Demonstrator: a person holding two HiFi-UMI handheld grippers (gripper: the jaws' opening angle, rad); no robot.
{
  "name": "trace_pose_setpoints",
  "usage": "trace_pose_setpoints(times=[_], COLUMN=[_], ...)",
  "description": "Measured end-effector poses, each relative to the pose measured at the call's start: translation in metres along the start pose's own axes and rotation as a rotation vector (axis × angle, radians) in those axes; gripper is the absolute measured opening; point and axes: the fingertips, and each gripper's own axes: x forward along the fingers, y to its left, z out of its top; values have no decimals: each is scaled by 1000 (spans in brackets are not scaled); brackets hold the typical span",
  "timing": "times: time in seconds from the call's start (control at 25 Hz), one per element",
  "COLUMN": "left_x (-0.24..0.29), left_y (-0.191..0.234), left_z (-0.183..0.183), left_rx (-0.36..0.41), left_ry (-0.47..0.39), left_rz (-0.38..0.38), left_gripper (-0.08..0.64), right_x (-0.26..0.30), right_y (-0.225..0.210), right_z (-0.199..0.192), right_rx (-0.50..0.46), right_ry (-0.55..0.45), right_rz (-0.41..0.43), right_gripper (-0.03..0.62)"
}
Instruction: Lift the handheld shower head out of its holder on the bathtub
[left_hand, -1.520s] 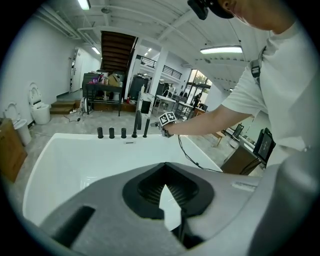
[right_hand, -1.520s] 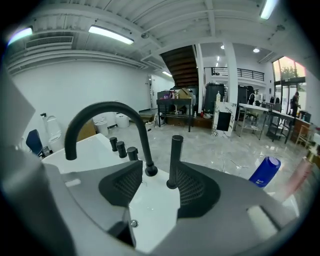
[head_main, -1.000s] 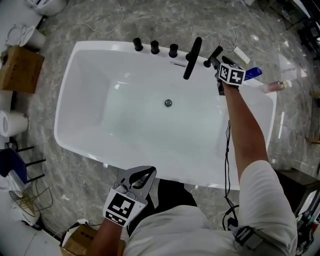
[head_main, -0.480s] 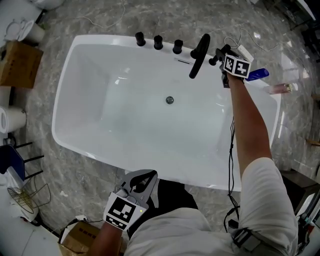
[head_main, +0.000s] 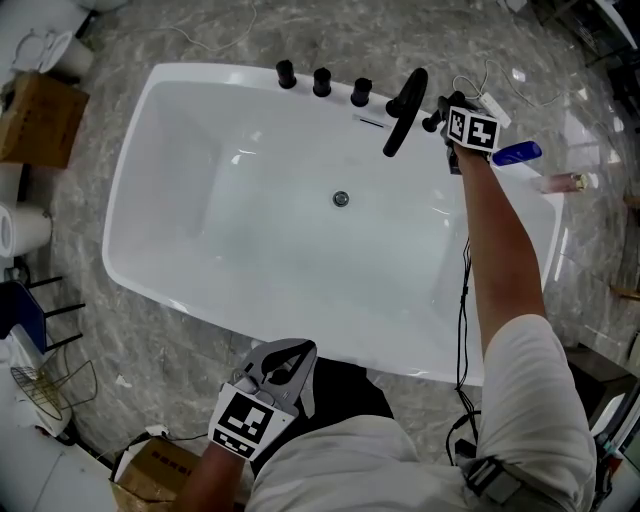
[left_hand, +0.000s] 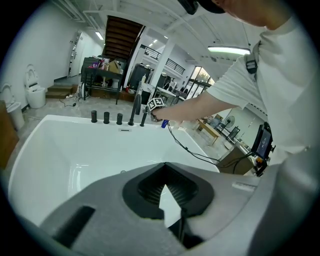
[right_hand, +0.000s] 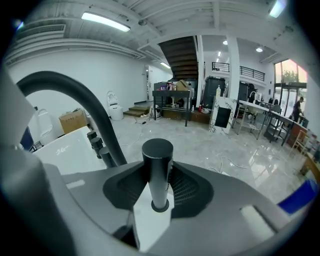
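Broadly, the white bathtub (head_main: 125, 195) fills the middle of the head view, with grey marble floor (head_main: 200, 30) around it. The drain (head_main: 341, 198) sits mid-basin. Along the tub's top rim stand three black knobs (head_main: 322, 82), and to their right a curved black spout (head_main: 405, 110) leans over the water side.

The shower head (right_hand: 157, 170) stands upright in its holder on that rim, at upper right, just right of the spout. The right gripper (head_main: 445, 133) reaches it on an outstretched arm. Its jaws are closing on the black handle, pads against both sides.

A blue bottle (head_main: 517, 153) and a pink bottle (head_main: 560, 182) lie close by on the right rim.

The left gripper (head_main: 283, 358) hangs at the bottom edge, over the near rim and well apart from the fittings, with its jaw tips together and holding nothing.
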Motion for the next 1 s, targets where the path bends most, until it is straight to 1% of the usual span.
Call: trace_pose_setpoints(times=[0.16,0.4,0.64,1.0], left_x=[-1,-5,-14,-43], left_y=[-1,-5,-11,-22], left_z=[2,11,18,23], left_rx=[13,25,53,79], left_ry=[1,-16,-34,-61], left_rz=[2,-2,-3,6], left_gripper=[8,8,6,8], right_x=[-6,-18,-40,-87], right_y=[4,7,11,24], right_z=[0,10,20,40], right_rx=[-23,-39,-56,-91], right_ry=[1,-36,-66,-115], right_rz=[-6,2,0,-5], right_gripper=[146,146,146,146])
